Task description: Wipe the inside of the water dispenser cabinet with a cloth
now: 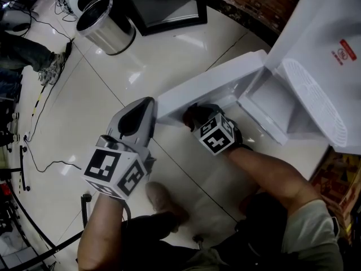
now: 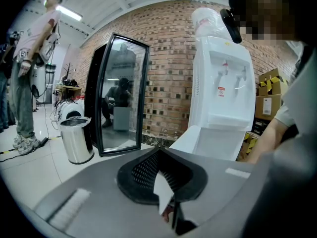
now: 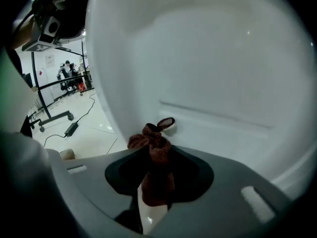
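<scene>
Pinching a bunched reddish-brown cloth (image 3: pixel 154 150), the right hand-held gripper (image 3: pixel 156 172) sits low beside the water dispenser (image 1: pixel 327 49), at the near side of the white cabinet door (image 1: pixel 208 89) that stands swung open toward the left. Its own view is filled by a smooth white panel with a shallow ridge, which looks to be the door's inner face rather than the cabinet's hollow (image 1: pixel 271 103) further right. The cloth's free end lies very close to that panel; whether it presses on it cannot be told.

The left hand-held gripper (image 2: pixel 166 190) has its jaws pressed together on nothing. It hangs over the floor (image 1: pixel 113 83) just beside the door's free end, not touching it.

Several things could go wrong from here:

- Only a narrow twist of cloth is caught between the jaws, so a firm drag across the panel may pull it loose.
- With so little fabric reaching past the jaw tips, the hard plastic could rub the white surface instead of the cloth.
- Nothing braces the door, so sideways pressure may swing it away and weaken the wipe.
- The cabinet's inside probably remains to be wiped, and reaching in there will be tight.
</scene>
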`<state>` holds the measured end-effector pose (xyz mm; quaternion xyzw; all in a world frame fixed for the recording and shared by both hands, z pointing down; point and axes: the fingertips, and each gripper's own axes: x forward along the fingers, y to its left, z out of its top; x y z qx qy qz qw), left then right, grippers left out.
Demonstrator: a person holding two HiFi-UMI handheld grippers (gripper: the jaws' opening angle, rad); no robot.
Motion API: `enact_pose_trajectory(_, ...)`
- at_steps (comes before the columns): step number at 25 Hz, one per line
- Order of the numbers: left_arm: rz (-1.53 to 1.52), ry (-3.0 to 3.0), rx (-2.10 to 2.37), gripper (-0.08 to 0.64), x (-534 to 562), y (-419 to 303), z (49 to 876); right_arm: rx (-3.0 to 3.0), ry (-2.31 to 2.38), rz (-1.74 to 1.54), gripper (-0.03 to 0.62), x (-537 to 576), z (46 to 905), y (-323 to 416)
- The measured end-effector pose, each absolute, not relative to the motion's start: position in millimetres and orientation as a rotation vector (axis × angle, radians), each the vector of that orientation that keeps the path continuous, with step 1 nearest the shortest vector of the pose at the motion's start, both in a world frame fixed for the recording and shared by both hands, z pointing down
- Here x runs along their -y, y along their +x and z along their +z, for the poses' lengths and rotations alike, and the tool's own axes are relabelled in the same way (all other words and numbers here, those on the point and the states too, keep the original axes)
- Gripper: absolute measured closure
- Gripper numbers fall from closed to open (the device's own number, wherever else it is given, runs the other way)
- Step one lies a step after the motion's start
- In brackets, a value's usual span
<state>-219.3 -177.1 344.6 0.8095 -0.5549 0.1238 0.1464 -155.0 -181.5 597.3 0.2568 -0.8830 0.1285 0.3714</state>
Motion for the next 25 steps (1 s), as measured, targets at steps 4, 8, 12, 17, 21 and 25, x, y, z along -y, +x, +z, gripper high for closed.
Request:
enact_pose_trajectory(4,0.358,2.329,1.596,0.56,176.7,-218.9,345.1,2.26,0.706,0.381,0.46,183.6,595.8,-149.2)
enact_pose_trajectory(8,0.361,2.333,1.591,0.56,176.6,-218.8,344.4,2.228,0.797,0.399,0.46,195.1,594.7,-127.4)
enact_pose_trajectory(12,0.365,2.337,1.591,0.56,176.8,-218.6,345.0,2.167,0.933,0.439,0.46,213.5,595.1,-92.2)
enact_pose_trajectory(17,0.369,2.347,1.59,0.56,176.8,-218.6,345.8,2.072,1.122,0.478,0.46,239.8,596.5,-42.6)
enact_pose_trajectory(21,0.374,2.351,1.589,0.56,176.8,-218.3,346.9,1.999,1.259,0.504,0.469,252.7,587.1,-5.7)
enact_pose_trajectory(25,0.384,2.356,1.578,0.56,174.8,-216.9,347.6,1.995,1.28,0.51,0.468,245.2,578.7,5.4)
